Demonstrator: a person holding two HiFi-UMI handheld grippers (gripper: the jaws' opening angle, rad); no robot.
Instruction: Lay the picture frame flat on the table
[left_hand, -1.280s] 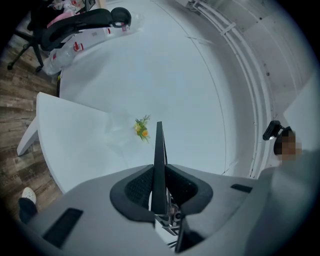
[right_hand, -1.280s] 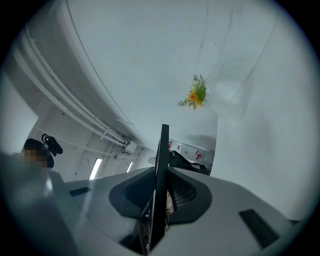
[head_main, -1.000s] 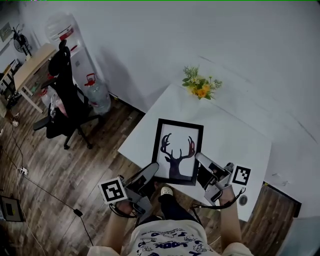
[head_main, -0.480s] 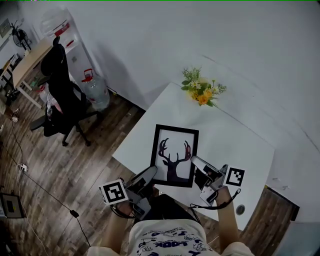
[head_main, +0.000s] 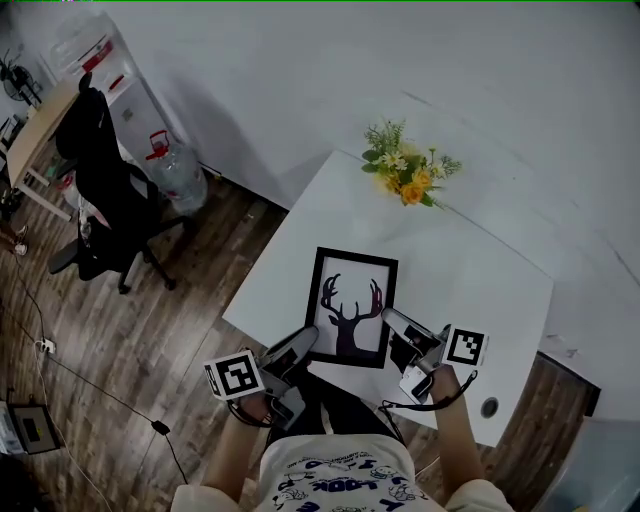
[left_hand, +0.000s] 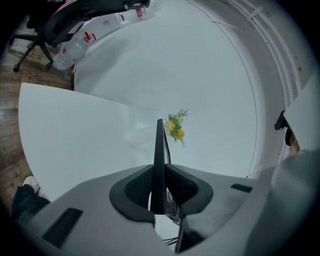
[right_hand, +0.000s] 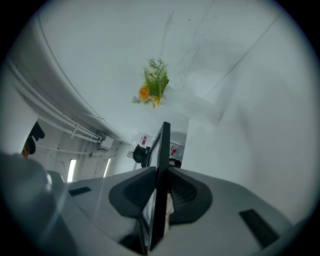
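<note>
Two grippers share the picture frame (head_main: 352, 308), the left gripper (head_main: 302, 345) and right gripper (head_main: 396, 326) each with fingers clamped on a near corner, probably to keep it level, face up over the white counter's (head_main: 480, 290) near edge.

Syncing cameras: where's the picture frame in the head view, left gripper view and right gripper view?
Head view: picture frame lower centre, deer print visible.
Left gripper view: frame edge-on, a thin dark strip at centre.
Right gripper view: frame edge-on, centre, lower half.
Shared landmark: flowers beyond the frame in all three.
</note>
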